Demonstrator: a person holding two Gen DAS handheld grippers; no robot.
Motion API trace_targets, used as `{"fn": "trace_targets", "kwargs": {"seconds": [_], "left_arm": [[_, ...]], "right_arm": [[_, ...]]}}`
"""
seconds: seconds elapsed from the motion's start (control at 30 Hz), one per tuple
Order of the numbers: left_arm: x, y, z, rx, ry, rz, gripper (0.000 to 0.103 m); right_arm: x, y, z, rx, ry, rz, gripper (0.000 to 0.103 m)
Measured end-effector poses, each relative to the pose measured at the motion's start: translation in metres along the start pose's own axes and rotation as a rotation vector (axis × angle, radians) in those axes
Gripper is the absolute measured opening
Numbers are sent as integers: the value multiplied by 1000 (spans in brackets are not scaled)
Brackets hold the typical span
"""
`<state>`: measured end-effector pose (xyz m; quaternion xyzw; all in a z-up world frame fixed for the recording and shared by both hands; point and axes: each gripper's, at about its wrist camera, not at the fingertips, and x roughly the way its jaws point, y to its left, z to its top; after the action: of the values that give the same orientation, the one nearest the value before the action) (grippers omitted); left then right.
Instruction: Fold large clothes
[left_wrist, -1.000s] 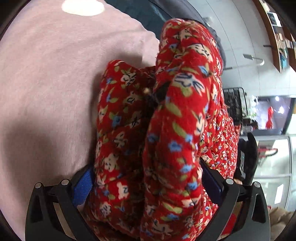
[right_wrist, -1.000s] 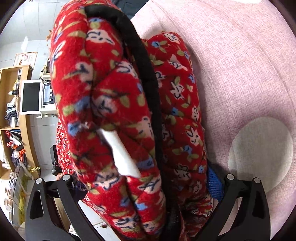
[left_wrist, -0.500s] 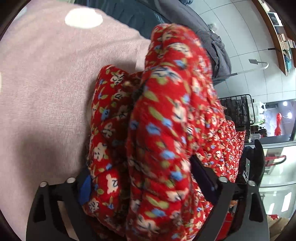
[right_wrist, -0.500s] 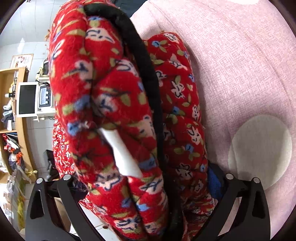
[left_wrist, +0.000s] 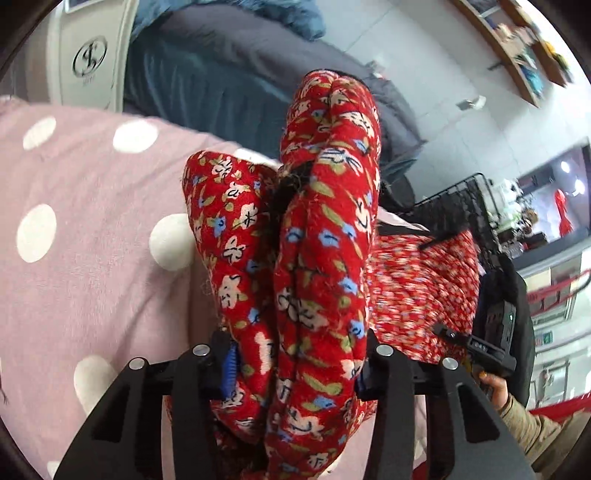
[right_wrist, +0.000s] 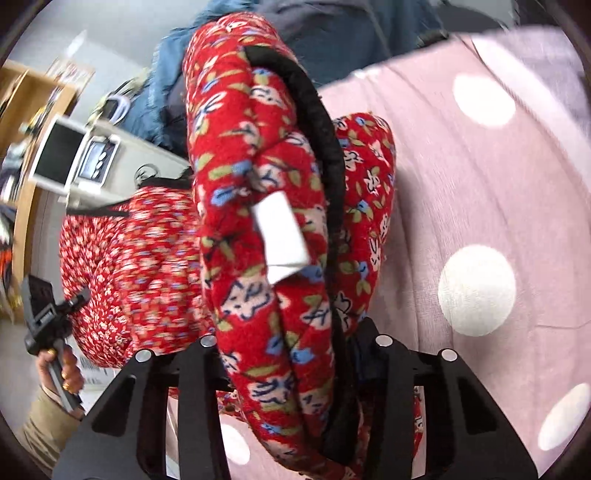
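Left gripper (left_wrist: 291, 354) clamped on a thick bunched fold of red floral garment (left_wrist: 325, 236), held above the pink dotted sheet (left_wrist: 85, 206). Right gripper (left_wrist: 491, 332) at the garment's far edge, grip unclear.

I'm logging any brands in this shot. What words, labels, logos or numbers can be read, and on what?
Nothing reads as a word.
White panel: round monogram logo, small text under it blurred.
White tag on the red floral garment: blank.
Green sign: too small.
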<state>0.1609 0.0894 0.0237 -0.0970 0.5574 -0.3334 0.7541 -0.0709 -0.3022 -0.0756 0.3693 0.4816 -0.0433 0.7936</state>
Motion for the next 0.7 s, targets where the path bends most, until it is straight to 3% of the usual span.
{"fn": "trace_targets", "kwargs": {"seconds": [0.17, 0.33, 0.5, 0.7], "left_arm": [[-50, -2, -35, -49, -63, -45, 41], [-107, 32, -69, -129, -142, -63, 41], [-183, 89, -86, -202, -258, 19, 41], [-285, 176, -130, -360, -450, 170, 41]], "right_arm": [[-39, 40, -12, -135, 18, -5, 40], [-49, 127, -13, -348, 32, -12, 40], [-4, 240, -6, -536, 67, 40, 40], [87, 393, -4, -752, 155, 150, 40]]}}
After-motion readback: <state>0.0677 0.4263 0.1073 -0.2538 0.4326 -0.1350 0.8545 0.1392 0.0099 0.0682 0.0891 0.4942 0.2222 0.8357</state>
